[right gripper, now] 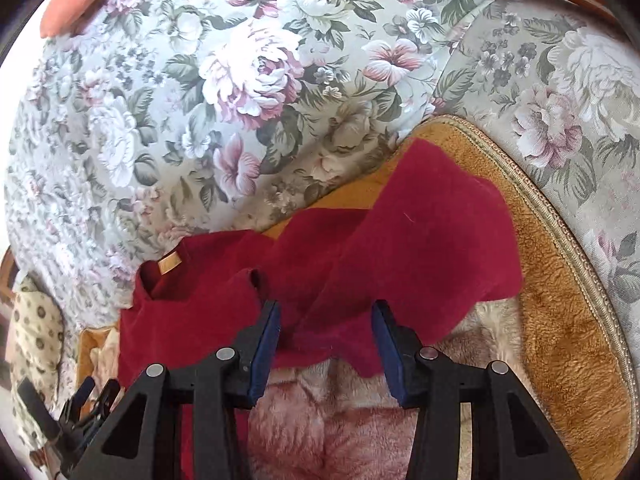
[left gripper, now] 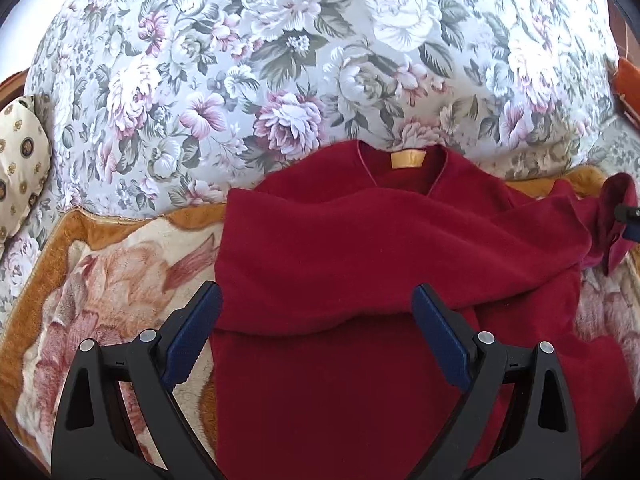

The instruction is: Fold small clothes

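A small dark red sweater (left gripper: 360, 240) with a yellow neck label (left gripper: 408, 159) lies on a plush floral blanket (left gripper: 100, 288); its left sleeve is folded across the body. My left gripper (left gripper: 318, 300) is open just above the sweater's lower left part, holding nothing. In the right wrist view the sweater (right gripper: 400, 240) has its right sleeve spread out toward the right. My right gripper (right gripper: 326, 316) is open, its blue pads (right gripper: 266, 344) on either side of the sleeve's edge. The right gripper shows at the left wrist view's right edge (left gripper: 628, 216) by the sleeve cuff.
A floral cushion (left gripper: 280, 60) rises behind the blanket. A cream patterned pillow (left gripper: 20, 160) lies at the left. The blanket's golden border (right gripper: 560, 300) curves round the right side, next to more floral upholstery (right gripper: 580, 100).
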A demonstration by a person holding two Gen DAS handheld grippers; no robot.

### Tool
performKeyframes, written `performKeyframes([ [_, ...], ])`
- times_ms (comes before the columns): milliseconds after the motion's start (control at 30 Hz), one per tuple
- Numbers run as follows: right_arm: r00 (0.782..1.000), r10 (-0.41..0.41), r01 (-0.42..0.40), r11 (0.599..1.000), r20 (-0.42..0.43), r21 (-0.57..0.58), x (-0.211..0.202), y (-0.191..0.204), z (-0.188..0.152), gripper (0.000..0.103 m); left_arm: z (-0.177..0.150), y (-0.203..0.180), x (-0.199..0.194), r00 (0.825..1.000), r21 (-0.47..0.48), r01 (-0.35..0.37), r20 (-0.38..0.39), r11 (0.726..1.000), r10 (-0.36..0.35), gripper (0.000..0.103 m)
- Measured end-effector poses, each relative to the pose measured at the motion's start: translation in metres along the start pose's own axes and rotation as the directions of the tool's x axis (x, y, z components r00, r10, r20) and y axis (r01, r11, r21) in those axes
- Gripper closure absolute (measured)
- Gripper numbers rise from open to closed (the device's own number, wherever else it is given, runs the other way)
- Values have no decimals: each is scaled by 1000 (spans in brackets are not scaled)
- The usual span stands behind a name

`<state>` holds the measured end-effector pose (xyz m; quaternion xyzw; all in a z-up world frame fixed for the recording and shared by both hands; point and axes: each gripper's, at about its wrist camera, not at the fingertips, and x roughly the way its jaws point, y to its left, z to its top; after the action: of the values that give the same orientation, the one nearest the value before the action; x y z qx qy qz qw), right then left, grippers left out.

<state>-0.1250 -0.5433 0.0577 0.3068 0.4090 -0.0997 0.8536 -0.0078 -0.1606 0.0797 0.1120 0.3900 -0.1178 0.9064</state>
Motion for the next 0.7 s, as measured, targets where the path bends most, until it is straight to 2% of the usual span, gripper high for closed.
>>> performKeyframes([
  [67,999,-36,36,999,-18,7,12,-2,4,58,-1,2,3,1000,1,-4,-2,1000,4,7],
  [100,999,-30,30,999,-28,19,16,-6,4,64,-2,5,4,1000,-1,-8,-2,1000,8,7],
  [133,999,-3,5,1000,-36,29,19,-10,4,74,-2,7,5,1000,-7,-12,-3,1000,12,7],
  [167,999,21,-19,999,-47,33,20,-13,3,94,-2,10,6,1000,-15,-12,-6,1000,12,7],
  [333,997,62,-63,997,-35,-46,0,-3,-2,95,0,25,6,1000,-78,-1,-14,997,0,7],
  [400,983,175,-178,983,-54,-49,-10,7,-1,96,1,29,2,1000,-89,1,-5,996,-1,7],
  [433,974,218,-223,972,-68,-68,-17,17,-1,96,2,32,0,1000,-97,-4,2,995,4,7],
  [533,968,239,-249,956,-82,-156,-32,55,2,96,4,39,-4,1000,-119,1,11,993,0,7],
  [700,946,303,-324,905,-114,-275,-39,127,2,96,6,53,-10,1000,-148,-8,25,989,12,7],
])
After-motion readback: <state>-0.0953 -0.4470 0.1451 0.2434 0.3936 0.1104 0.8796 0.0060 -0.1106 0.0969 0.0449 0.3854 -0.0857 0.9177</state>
